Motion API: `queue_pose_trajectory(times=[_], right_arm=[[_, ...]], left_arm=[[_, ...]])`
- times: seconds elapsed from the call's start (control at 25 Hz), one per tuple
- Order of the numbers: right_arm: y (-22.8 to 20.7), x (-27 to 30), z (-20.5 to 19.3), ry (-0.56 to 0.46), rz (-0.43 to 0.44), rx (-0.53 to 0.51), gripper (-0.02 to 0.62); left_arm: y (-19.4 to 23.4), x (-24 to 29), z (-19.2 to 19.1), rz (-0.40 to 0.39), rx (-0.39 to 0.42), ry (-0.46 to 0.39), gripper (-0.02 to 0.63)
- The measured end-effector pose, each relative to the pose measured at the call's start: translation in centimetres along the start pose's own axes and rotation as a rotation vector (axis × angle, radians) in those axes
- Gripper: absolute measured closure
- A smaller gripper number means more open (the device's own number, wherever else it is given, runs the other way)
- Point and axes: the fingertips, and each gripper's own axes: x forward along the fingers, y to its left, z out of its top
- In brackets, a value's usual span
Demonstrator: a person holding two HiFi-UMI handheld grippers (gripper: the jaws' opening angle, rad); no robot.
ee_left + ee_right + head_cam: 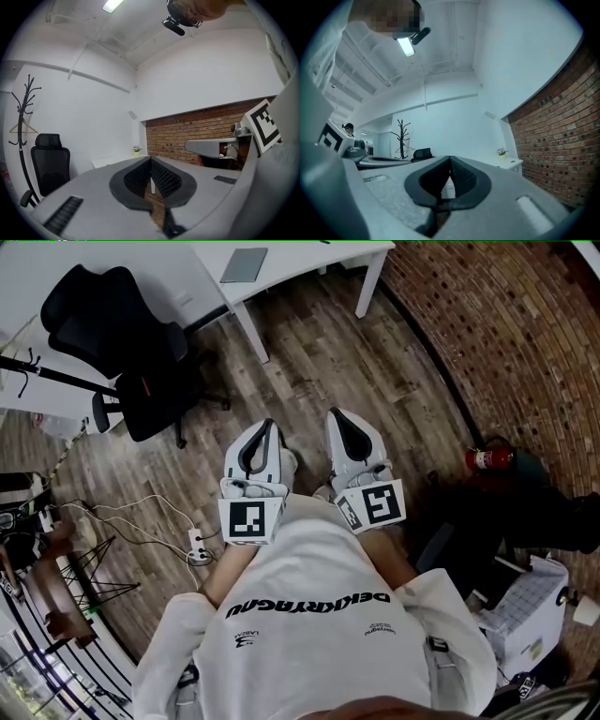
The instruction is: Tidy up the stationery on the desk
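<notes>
Stationery: gripping none of it yet. Holding the left gripper (263,430) and the right gripper (339,420) side by side just before the chest, pointing forward, each with jaws pressed together at the tips and nothing between them. Standing on a wood plank floor (309,381), with a power strip (197,546) and its cables trailing to the left and a red fire extinguisher (487,458) sitting by the brick wall (525,343) to the right. Looking past a black office chair (122,334) on the left to the white desk (309,263), lying straight ahead and well apart from both grippers. Finding there only one likely piece, a grey flat pad (244,265) resting on the desk top, long side running roughly away from the body; too small to name surely. Judging the left gripper to be more in line with that pad than the right. Needing, by this reading, to walk forward and open the jaws before reaching for anything.
</notes>
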Motion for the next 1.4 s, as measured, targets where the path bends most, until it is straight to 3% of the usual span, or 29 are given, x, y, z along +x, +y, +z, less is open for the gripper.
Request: queue_pose_trajectory(times=[0.32, 0.64, 1.4], right_arm=[[-2.6, 4.1, -0.7, 0.016, 0.003, -0.032, 0.595], [-8.0, 15.4, -1.5, 0.020, -0.015, -0.061, 0.595], [-16.4, 55.1, -2.8, 0.141, -0.029, -0.029, 0.595]], left_arm=[[1.8, 4.5, -0.4, -0.004, -0.013, -0.007, 0.607], [8.0, 16.0, -1.5, 0.007, -0.032, -0.035, 0.607], [34.4, 46.4, 0.2, 0.002, -0.083, 0.049, 0.607]])
